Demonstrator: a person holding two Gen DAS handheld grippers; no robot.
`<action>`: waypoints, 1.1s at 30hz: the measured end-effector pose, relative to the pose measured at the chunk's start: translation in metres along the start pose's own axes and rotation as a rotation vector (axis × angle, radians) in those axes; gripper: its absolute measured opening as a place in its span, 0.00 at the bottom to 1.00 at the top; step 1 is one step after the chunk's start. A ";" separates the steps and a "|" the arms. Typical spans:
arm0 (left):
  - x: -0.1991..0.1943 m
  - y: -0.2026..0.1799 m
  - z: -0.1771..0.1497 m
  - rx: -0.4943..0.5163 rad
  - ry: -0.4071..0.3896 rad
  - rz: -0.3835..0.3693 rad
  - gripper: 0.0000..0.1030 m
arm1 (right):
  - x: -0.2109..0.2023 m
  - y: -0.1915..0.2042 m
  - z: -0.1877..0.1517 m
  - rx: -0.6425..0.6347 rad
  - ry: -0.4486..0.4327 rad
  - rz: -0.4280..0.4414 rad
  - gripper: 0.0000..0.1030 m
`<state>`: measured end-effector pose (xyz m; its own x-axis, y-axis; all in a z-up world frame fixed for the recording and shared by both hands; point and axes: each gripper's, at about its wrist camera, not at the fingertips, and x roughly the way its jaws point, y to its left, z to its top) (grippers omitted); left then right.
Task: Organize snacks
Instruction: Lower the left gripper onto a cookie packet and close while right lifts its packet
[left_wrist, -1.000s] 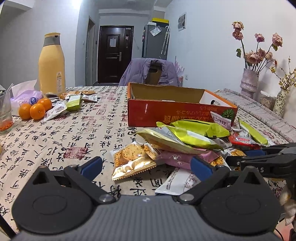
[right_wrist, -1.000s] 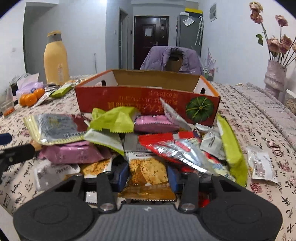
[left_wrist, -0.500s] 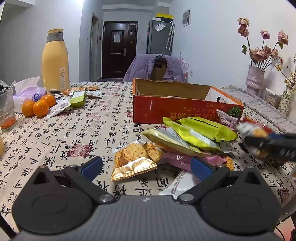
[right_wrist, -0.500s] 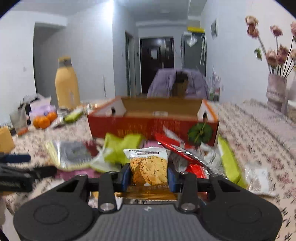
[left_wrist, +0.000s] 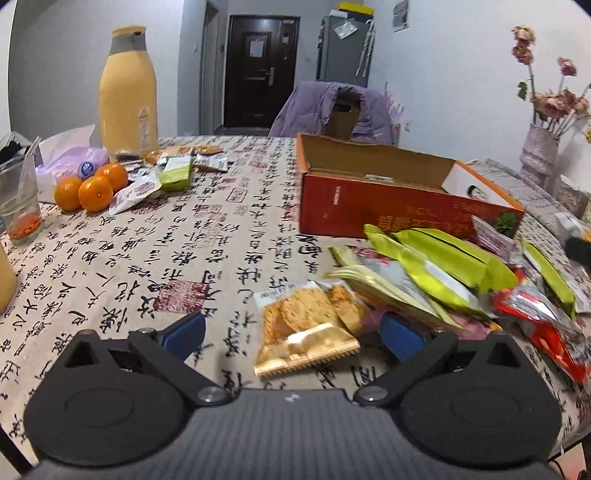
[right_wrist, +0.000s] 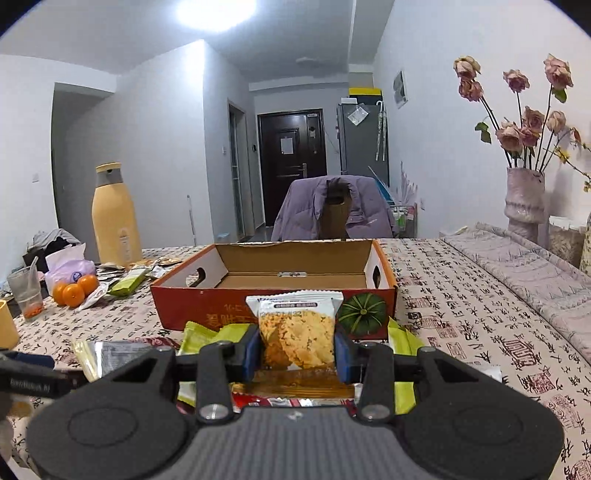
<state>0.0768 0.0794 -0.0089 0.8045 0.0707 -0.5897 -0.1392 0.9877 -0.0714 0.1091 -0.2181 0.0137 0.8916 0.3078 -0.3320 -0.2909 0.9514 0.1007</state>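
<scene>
Your right tool (right_wrist: 297, 352) clamps cracker packet (right_wrist: 297, 334) (upright) before cardboard box (right_wrist: 273, 291); left tool (left_wrist: 291, 332) spread wide, holding nothing, over snack pile (left_wrist: 424, 273) on worktop (left_wrist: 147, 258).

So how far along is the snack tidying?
Barely started: the red cardboard box looks empty inside. The right tool grips a white-topped cracker packet in front of it. The left tool is open over another cracker packet; the green and red wrapper pile remains.
</scene>
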 end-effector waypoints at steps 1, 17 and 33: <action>0.004 0.001 0.003 -0.006 0.012 0.004 1.00 | 0.000 -0.001 -0.001 0.001 0.002 -0.002 0.38; 0.034 0.013 0.009 -0.109 0.111 -0.075 0.41 | 0.006 -0.008 -0.010 0.015 0.025 0.000 0.38; -0.004 0.007 0.022 -0.052 -0.021 0.002 0.41 | 0.005 -0.015 -0.011 0.030 0.014 0.023 0.38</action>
<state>0.0854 0.0891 0.0103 0.8161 0.0760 -0.5730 -0.1701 0.9790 -0.1124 0.1141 -0.2304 -0.0002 0.8800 0.3292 -0.3422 -0.3001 0.9441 0.1366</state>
